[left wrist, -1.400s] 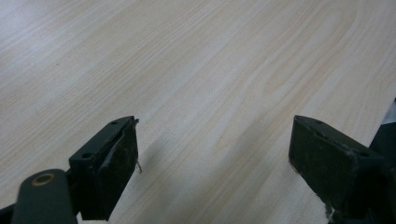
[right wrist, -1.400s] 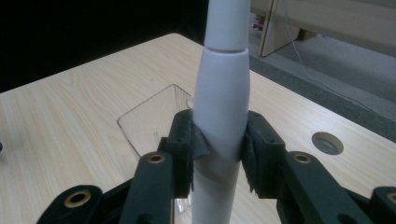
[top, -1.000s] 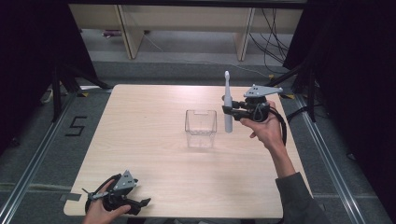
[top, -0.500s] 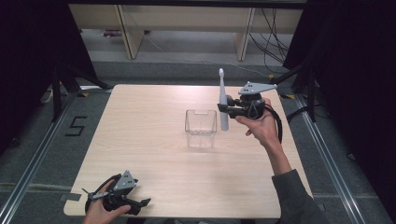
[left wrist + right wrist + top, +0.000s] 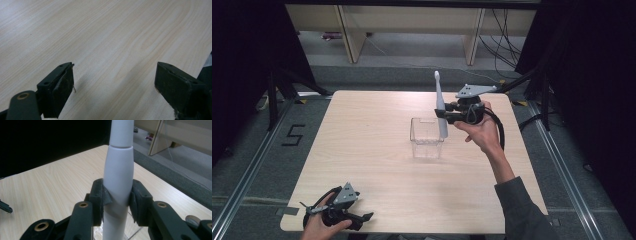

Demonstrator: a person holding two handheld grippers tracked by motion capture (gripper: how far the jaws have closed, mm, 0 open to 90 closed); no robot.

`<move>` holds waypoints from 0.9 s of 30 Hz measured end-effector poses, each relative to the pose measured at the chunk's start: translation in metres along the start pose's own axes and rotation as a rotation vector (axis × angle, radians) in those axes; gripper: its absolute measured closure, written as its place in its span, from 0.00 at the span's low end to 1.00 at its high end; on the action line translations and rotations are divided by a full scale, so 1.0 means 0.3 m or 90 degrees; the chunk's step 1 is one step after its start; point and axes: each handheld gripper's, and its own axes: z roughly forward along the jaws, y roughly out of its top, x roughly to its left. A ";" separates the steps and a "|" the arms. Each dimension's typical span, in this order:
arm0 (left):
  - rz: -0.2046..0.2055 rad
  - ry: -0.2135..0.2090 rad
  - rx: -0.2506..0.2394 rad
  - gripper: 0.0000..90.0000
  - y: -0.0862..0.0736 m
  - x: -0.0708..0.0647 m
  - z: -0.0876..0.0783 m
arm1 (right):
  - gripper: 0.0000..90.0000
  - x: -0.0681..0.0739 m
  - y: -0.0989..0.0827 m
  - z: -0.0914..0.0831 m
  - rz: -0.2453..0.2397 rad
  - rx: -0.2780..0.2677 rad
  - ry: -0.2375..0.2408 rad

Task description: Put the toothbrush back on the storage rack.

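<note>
White toothbrush upright, head up, pinched in my right gripper above box right rim; left gripper spread, at table near edge

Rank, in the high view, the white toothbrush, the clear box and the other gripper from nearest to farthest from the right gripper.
1. White toothbrush: upright, clamped in the right gripper.
2. Clear box: mid-table, just beside and below it.
3. Left gripper: near the table's front left corner.

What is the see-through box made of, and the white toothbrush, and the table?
The box looks like clear hard plastic, maybe glass: the table shows through its shiny walls. The toothbrush, pinched in the right tongs, looks like smooth matte white plastic with a seam. The table looks like pale wood or a wood-print top: long grain lines run across it.
</note>
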 end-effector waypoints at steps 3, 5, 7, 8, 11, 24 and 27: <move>0.000 -0.001 0.000 0.17 0.000 0.000 0.000 | 0.74 0.003 0.003 0.014 -0.003 0.008 0.005; -0.002 0.000 -0.001 0.17 0.000 0.000 0.001 | 0.74 0.003 0.007 0.034 -0.008 0.012 0.010; 0.000 -0.001 -0.001 0.17 0.000 0.000 0.000 | 0.74 0.006 0.006 0.048 0.006 0.014 0.010; 0.001 -0.001 -0.001 0.17 0.000 0.000 0.000 | 0.74 0.001 0.007 0.052 -0.001 0.021 0.012; -0.004 0.000 0.000 0.17 0.000 -0.001 0.001 | 0.74 0.001 0.005 0.065 0.001 0.023 0.012; -0.002 -0.001 -0.001 0.17 -0.001 0.000 0.000 | 0.74 -0.003 -0.030 0.177 0.008 0.084 0.014; -0.002 -0.002 -0.002 0.17 -0.002 0.001 0.000 | 0.74 -0.003 -0.037 0.191 0.004 0.094 0.013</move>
